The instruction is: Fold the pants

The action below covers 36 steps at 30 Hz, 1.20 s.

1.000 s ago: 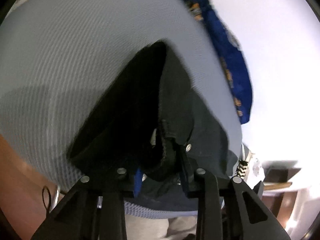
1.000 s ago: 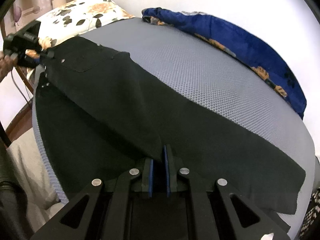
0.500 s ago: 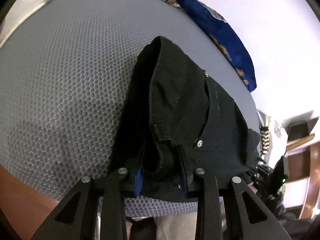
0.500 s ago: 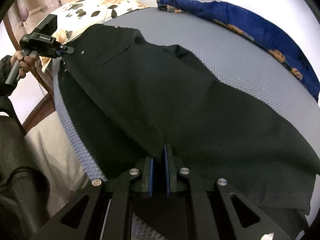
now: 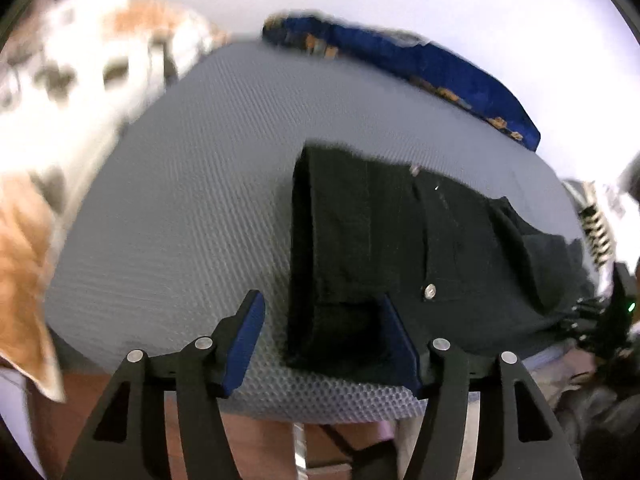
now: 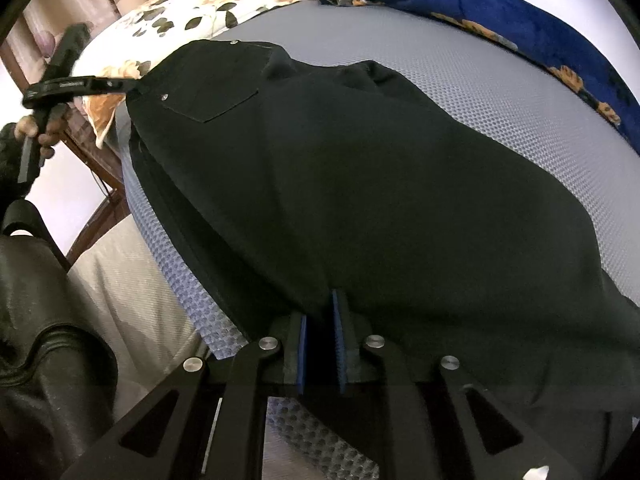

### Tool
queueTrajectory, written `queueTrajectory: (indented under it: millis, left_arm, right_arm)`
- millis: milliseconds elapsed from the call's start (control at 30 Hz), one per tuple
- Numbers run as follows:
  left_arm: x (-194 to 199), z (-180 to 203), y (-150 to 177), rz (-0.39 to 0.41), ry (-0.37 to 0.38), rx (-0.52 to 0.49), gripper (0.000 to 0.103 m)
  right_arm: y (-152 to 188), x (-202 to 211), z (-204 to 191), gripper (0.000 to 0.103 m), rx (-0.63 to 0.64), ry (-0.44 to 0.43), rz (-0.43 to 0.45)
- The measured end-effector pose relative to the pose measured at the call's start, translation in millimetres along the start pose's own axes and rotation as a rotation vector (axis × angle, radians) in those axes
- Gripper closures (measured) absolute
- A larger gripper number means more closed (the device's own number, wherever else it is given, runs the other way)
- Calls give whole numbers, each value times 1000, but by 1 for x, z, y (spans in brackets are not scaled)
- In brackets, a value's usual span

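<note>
Black pants [image 6: 360, 184] lie folded lengthwise on a grey honeycomb mattress [image 6: 500, 92]. In the left wrist view the waistband end of the pants [image 5: 380, 248] lies flat near the mattress's front edge. My left gripper [image 5: 324, 316] is open, its jaws spread around the waistband corner without holding it. It also shows in the right wrist view [image 6: 132, 86] at the far waistband. My right gripper [image 6: 320, 312] is shut on the pants' leg fabric near the front edge.
A blue floral blanket [image 6: 500, 20] lies along the far side by the white wall. A floral pillow [image 6: 168, 20] sits at the head end. A wooden bed frame [image 6: 96, 200] and beige cloth [image 6: 132, 292] are at the left.
My left gripper has opened and let go of the waistband, which now lies flat. The right gripper has carried the leg across, so the pants lie doubled over.
</note>
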<state>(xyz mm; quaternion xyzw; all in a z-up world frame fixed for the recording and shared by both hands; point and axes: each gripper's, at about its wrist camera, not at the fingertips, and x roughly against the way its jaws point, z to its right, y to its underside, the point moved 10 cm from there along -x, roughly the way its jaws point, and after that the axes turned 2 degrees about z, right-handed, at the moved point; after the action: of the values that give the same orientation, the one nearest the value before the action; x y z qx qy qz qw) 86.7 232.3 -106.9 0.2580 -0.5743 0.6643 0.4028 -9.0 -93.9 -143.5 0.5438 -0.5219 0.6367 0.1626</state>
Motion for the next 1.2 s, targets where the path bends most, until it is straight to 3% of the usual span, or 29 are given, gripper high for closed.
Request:
queueTrajectory:
  millis: [133,267,333,400,467,633,800,867,900,933,1033,1133,1200]
  left_arm:
    - [16,35,-14,54,4,-124,42]
    - [18,104,-7,42,143,-260,42]
    - [9,150,-2,24,247,-334,42]
    - [-1,191,13,-29,369,-385,42]
    - [-17,228,29,-91,430,-443,43]
    - [-45,291,50,-158,467,-593,53]
    - [-65,315,70,-215,462,-650,59]
    - [-75,317,74,-223,429,-671,70]
    - [-81,314,72,-226,416,-667,83]
    - [-85,314,71,-234,411,-652,90]
    - [-91,310,68,-252,430,-595,95]
    - [-90,306,69,-247,429,-595,96]
    - [-89,304,69,-249,432,-584,96]
  right_arm:
    - [-3,3,5,91,-35,-11,19]
    - [-8,9,5,92,-90,-40,37]
    - [-8,11,4,92,-99,-43,31]
    - [-8,9,4,92,-104,-36,22]
    - [-9,8,5,92,-126,-39,18]
    - [-18,14,8,92,-149,-47,44]
    - [-20,15,11,92,-176,-62,57]
    - [-20,13,12,92,-180,-70,57]
    - [-20,12,11,92,-176,-70,54]
    - [-19,11,11,90,-172,-67,46]
    - [-18,13,17,81,-195,-52,33]
    - [-16,35,37,65,-250,-34,85]
    - [-10,56,66,64,-319,6,131]
